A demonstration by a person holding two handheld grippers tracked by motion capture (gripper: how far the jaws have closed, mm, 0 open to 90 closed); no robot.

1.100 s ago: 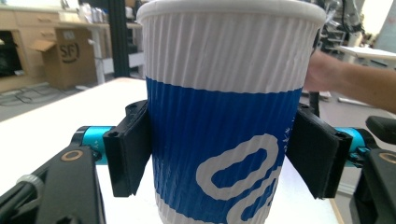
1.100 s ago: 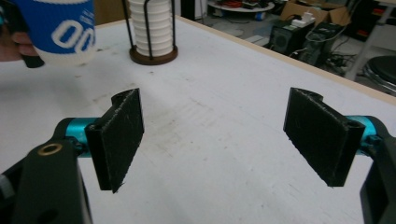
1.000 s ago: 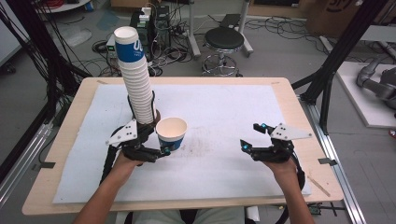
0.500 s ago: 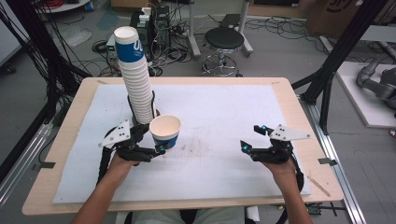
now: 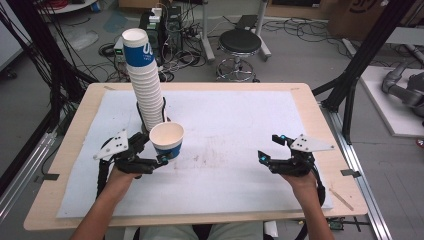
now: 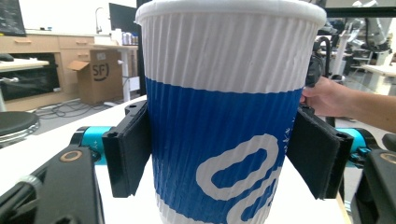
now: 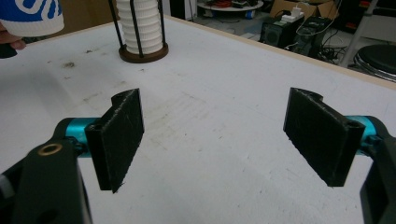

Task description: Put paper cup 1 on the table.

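Left claw (image 5: 161,159) level, around upright cup (image 5: 167,140)

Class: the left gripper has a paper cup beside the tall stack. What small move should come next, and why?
Probably carry the cup sideways toward the bare middle of the table. The left gripper clamps it upright, close to the stack; the right gripper waits open with nothing between its jaws.

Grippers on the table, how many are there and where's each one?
2. The left gripper is at the near left, closed on a blue-and-white paper cup beside the cup stack. The right gripper is at the near right, jaws open on nothing.
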